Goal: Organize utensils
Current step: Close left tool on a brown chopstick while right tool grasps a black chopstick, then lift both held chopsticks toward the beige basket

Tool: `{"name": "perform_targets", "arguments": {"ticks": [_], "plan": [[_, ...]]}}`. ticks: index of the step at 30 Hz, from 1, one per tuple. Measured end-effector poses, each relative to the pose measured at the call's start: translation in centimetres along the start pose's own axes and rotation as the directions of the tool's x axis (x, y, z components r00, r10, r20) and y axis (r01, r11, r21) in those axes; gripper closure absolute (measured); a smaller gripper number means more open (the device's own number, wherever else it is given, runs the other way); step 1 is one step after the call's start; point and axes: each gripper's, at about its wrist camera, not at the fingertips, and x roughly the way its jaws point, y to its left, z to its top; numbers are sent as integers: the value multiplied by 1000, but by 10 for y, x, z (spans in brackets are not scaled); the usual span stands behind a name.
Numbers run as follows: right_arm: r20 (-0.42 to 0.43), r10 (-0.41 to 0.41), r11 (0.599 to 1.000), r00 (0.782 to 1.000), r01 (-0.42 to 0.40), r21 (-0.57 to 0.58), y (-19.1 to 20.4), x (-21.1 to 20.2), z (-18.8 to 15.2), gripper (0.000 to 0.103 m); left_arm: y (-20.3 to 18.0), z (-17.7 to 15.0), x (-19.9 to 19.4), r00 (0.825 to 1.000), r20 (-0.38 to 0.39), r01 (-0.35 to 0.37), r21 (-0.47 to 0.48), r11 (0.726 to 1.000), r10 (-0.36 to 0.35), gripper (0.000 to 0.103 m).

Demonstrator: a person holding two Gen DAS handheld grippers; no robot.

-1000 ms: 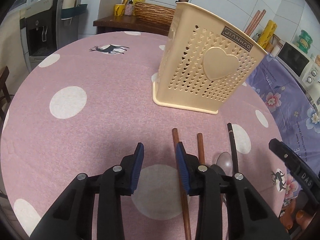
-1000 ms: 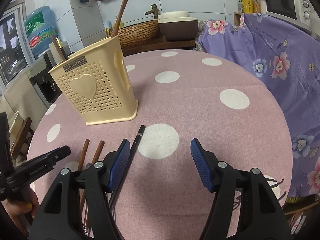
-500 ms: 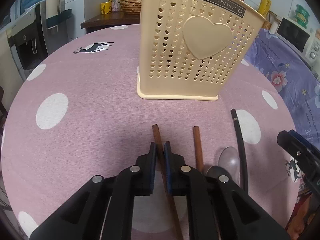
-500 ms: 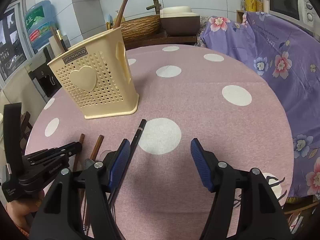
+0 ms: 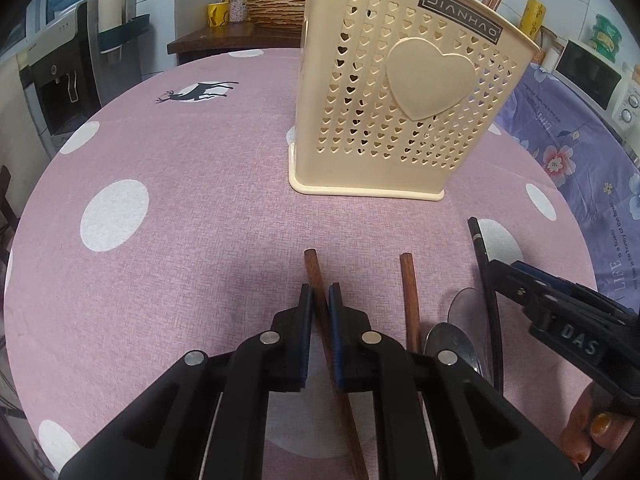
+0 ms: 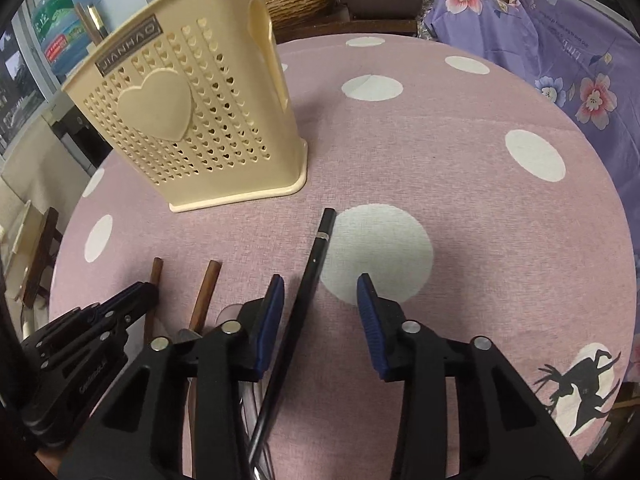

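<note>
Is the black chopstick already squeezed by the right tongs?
No, the black chopstick lies between the right tongs, whose pads stand apart from it.

Holder (image 5: 400,120): matt cream plastic, perforated. Chopsticks (image 5: 409,292): brown wood, smooth. Spoon (image 5: 452,344): shiny metal. Desk cloth (image 5: 192,200): pink woven fabric, matt. Hand-held gripper (image 5: 319,300): black plastic, ribbed blue pads.

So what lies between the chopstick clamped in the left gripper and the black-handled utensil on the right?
In the left wrist view, a second wooden chopstick and a metal spoon lie between the clamped chopstick and the black-handled utensil.
</note>
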Motion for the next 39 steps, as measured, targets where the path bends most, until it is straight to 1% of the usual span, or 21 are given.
{"name": "perform_targets", "arguments": {"ticks": [1, 3, 8, 10, 16, 22, 26, 29, 33, 36, 39], "plan": [[-8, -8, 1000, 1000, 8, -1, 2, 3, 0, 75, -1, -1, 0, 1000, 1, -6, 5, 1000, 6, 93], [-1, -42, 999, 999, 42, -23, 8, 4, 1, 79, -3, -2, 0, 1000, 4, -17, 10, 1000, 17, 93], [9, -76, 996, 997, 77, -55, 18, 9, 6, 85, -8, -1, 1, 999, 9, -36, 30, 999, 36, 93], [13, -88, 994, 996, 89, -65, 21, 11, 8, 90, -11, 1, 2, 999, 11, -44, 39, 998, 44, 93], [8, -68, 996, 998, 68, -55, 22, 16, 15, 94, -14, 3, 5, 999, 21, -51, 34, 998, 50, 94], [4, -21, 1000, 1000, 21, -14, 13, 17, 17, 95, -13, 4, 5, 999, 26, -19, 5, 1000, 19, 94], [15, 2, 1000, 1000, -2, -2, 9, 13, 17, 95, -15, 5, 1, 998, 57, 0, 4, 1000, 0, 94], [44, 18, 1000, 999, -18, 1, 6, 3, 18, 95, -14, 7, -5, 997, 77, 21, -7, 1000, -21, 95], [109, 49, 999, 993, -50, 2, 0, -18, 21, 95, -9, 11, -21, 992, 120, 47, -27, 999, -43, 95], [176, 64, 998, 982, -62, -14, -5, -44, 24, 95, -4, 16, -41, 983, 167, 82, -38, 996, -75, 95], [246, 81, 997, 966, -76, -27, -13, -76, 26, 95, 4, 22, -68, 969, 223, 119, -53, 991, -104, 95]]}}
